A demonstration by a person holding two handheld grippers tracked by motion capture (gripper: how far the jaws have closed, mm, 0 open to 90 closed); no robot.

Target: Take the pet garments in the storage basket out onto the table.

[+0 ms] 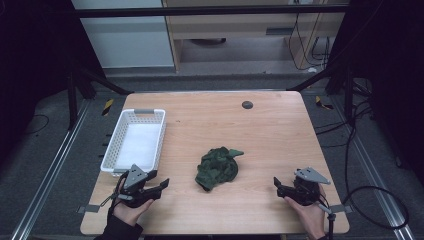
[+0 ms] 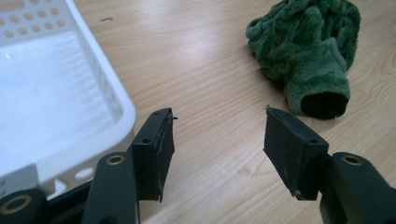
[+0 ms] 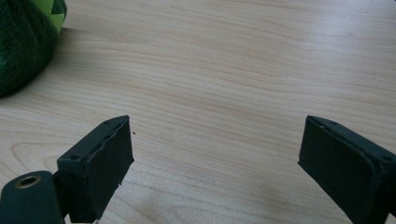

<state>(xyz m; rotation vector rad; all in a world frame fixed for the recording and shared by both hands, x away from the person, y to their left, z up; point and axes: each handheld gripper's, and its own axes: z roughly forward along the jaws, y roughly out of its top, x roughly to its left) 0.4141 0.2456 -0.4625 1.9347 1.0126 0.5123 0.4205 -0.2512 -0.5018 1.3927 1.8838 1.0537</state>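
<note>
Altogether, one table [image 1: 270, 135] bears one green cloth [image 1: 218, 168], one white basket [image 1: 118, 134] and one dark round spot [image 1: 247, 105] near the far edge. The cloth lies crumpled near the middle of the table, between the two grippers and apart from both. One left gripper [image 1: 164, 184] sits at the near left, just beside the basket's near end, jaws apart with nothing between them. One right gripper [image 1: 276, 185] rests at the near right, jaws wide apart and empty too.
</note>
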